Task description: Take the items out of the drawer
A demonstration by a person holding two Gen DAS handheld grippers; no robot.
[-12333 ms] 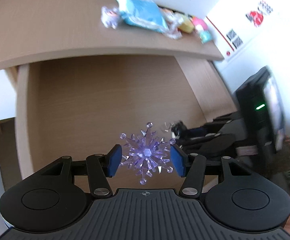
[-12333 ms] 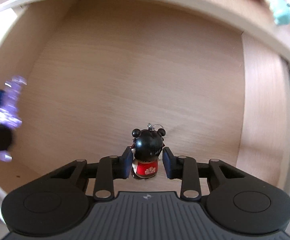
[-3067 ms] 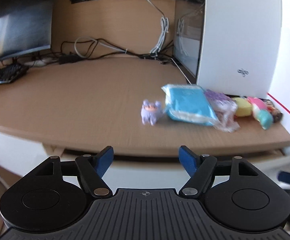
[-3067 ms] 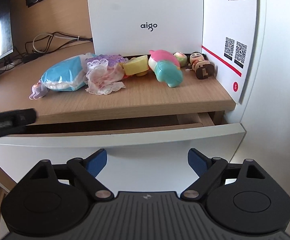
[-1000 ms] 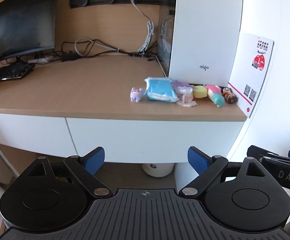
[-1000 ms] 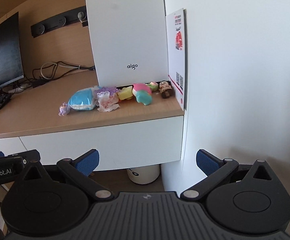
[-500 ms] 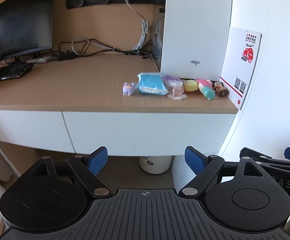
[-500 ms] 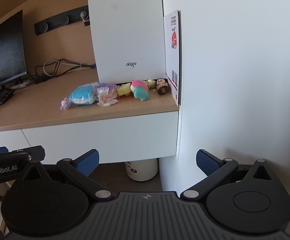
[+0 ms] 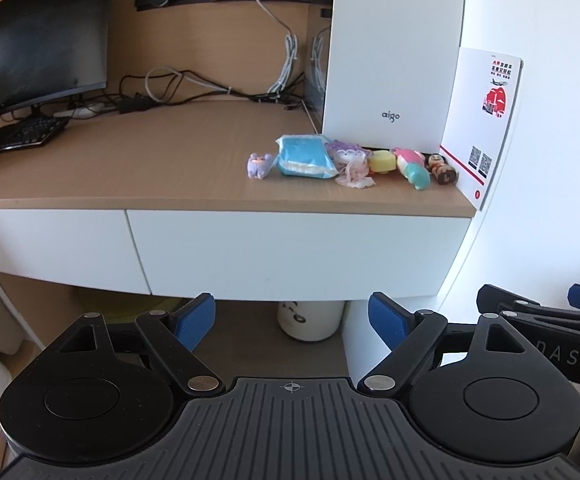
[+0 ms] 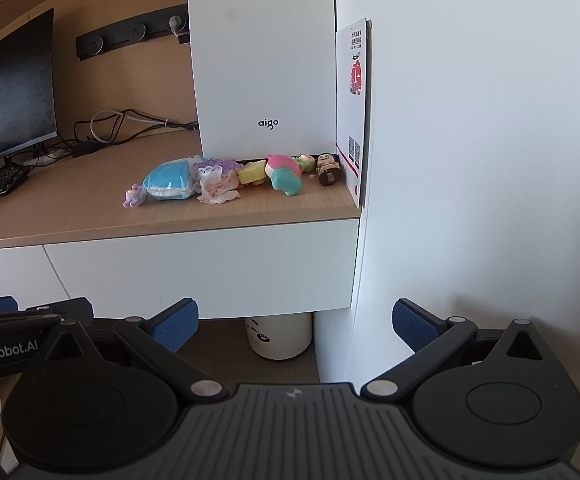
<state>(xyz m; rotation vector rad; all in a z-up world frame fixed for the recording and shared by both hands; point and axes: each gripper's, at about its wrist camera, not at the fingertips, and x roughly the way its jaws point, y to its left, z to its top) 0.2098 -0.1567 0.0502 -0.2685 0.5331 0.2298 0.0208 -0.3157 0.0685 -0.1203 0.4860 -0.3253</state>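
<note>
The drawer (image 9: 298, 250) is now shut under the worktop (image 9: 130, 168). Both tools, left tool (image 9: 291, 318) and right tool (image 10: 295, 326), are held apart, empty, pulled back; the job looks done.

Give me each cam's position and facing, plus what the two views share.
Left wrist: on the left gripper, below desk height, facing the shut white drawer and toy row; its open blue pads show, with the right gripper at the right edge.
Right wrist: on the right gripper, further right, facing the drawer's right end and the wall; its open pads show, with the left gripper at the left edge.
Shared: drawer front, blue packet, white aigo case, white canister underneath.
</note>
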